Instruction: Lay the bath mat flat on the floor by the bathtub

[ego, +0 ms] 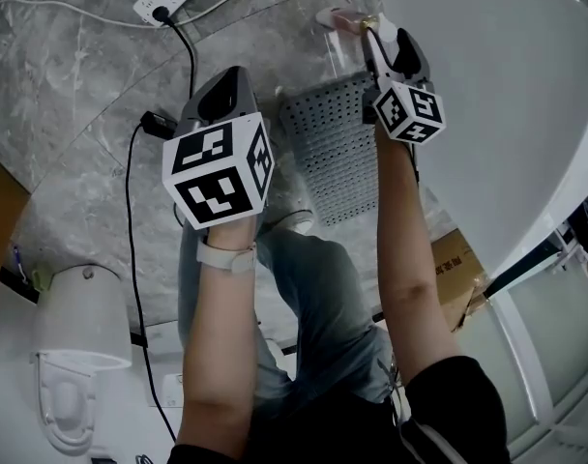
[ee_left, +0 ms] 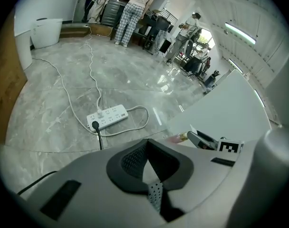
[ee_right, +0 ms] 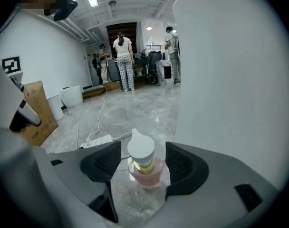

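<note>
Jaws of the left gripper are pressed together on a strip of the grey perforated bath mat, pinched deep between the dark pads. Beyond this gripper, on the far left of the grey marble floor, lies a white power strip with a black plug in it (its cord trails back toward the near side). The mat spreads out to the right of the left gripper, between the person's two forearms and above the floor; whether its lower edge touches the floor cannot be told. To the mat's right, the right gripper has its jaws wide apart. A pink bottle with a white cap stands between them, with a gap on each side. Farthest right rises the white bathtub, close beside the mat and the bottle.
</note>
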### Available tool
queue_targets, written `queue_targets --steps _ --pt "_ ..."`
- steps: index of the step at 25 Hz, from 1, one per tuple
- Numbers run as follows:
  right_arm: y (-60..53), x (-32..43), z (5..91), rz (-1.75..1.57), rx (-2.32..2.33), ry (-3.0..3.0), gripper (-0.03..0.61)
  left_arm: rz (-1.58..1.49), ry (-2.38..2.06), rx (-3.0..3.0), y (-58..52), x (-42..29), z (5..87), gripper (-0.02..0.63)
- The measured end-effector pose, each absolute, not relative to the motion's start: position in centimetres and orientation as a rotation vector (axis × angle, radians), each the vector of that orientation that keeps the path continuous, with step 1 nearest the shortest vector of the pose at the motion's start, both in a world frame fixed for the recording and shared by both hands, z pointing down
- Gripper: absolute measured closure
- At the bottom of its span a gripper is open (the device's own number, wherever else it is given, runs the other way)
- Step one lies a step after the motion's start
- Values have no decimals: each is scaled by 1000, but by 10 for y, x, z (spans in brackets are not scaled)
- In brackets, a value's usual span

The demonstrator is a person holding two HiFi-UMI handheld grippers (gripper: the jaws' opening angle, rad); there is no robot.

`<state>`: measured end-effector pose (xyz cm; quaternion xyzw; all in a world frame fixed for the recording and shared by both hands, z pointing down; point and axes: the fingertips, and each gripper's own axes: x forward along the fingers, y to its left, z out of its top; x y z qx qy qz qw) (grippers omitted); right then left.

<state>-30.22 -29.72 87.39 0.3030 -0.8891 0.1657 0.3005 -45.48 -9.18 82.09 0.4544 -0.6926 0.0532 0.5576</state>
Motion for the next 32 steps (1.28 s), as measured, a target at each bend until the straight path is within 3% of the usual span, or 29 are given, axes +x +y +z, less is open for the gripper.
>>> queue_targets --steps 7,11,18,27,32 --pt "-285 -257 880 526 923 -2315 258 234 -1619 1051 -75 -445 830 595" --pt "-255 -223 911 596 932 -2231 284 278 -1592 1030 -62 -435 837 595" --pt "-177 -178 982 690 803 -2049 400 327 -1542 1076 -55 -403 839 595" --pt "-98 -163 1043 726 670 -1898 378 328 -1539 1052 -41 -411 843 595" --pt "-96 -187 1050 662 607 -1933 446 329 -1547 1070 -43 -416 840 595"
